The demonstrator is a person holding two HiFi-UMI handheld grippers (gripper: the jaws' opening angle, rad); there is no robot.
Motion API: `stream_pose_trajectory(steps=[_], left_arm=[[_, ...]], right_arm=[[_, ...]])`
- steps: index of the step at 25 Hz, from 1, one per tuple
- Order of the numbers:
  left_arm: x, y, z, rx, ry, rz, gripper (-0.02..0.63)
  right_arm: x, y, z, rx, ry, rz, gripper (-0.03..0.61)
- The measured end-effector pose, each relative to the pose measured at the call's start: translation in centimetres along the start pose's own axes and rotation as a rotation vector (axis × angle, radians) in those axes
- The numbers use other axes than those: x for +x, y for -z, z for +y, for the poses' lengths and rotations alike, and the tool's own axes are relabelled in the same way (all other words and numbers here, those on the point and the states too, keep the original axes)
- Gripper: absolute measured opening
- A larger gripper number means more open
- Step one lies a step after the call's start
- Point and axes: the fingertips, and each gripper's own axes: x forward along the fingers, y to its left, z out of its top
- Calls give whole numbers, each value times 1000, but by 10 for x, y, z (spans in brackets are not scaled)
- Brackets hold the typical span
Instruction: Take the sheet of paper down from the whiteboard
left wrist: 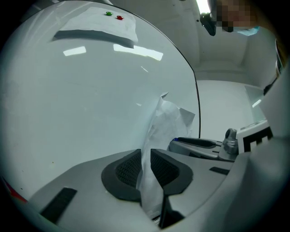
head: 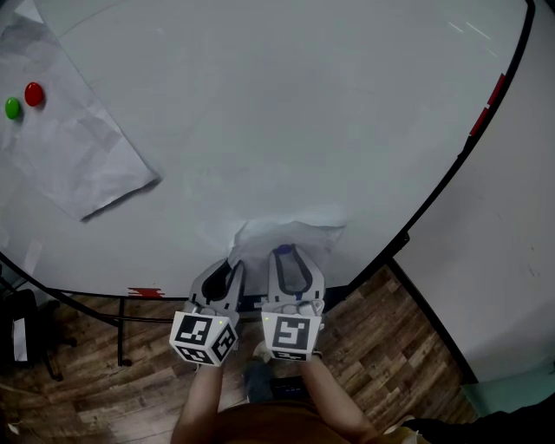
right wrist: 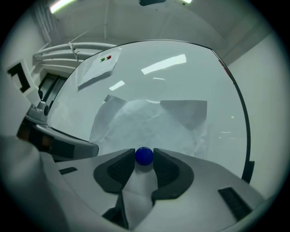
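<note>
At near edge of whiteboard (head: 286, 113) | left tongs (left wrist: 144, 165) are pinching crumpled sheet (left wrist: 170, 120) | right tongs (right wrist: 144, 164) are gripping blue magnet (right wrist: 144, 156)

My right claw (right wrist: 144, 157) pinches a round blue magnet (right wrist: 144, 155) against the crumpled sheet of paper (right wrist: 154, 122) on the whiteboard (right wrist: 181, 77).

Light: dim, cool, from ceiling tubes (left wrist: 203, 7) overhead.
Glare: bright streaks on whiteboard (right wrist: 163, 63).
Distortion: fisheye, dark corners in both gripper views.

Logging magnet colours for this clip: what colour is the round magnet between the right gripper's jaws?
Blue. The magnet shows clearest in the right gripper view.
</note>
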Motion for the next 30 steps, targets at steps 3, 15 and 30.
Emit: stream_pose_trajectory(steps=[3, 15, 30], left_arm=[[-1, -1, -1, 15, -7, -5, 58], [0, -7, -3, -60, 37, -22, 23], [-4, -9, -7, -222, 75, -48, 23]], right_arm=[[0, 1, -1, -3, 3, 7, 135], [0, 1, -1, 29, -32, 2, 135], [-19, 3, -8, 66, -47, -14, 137]])
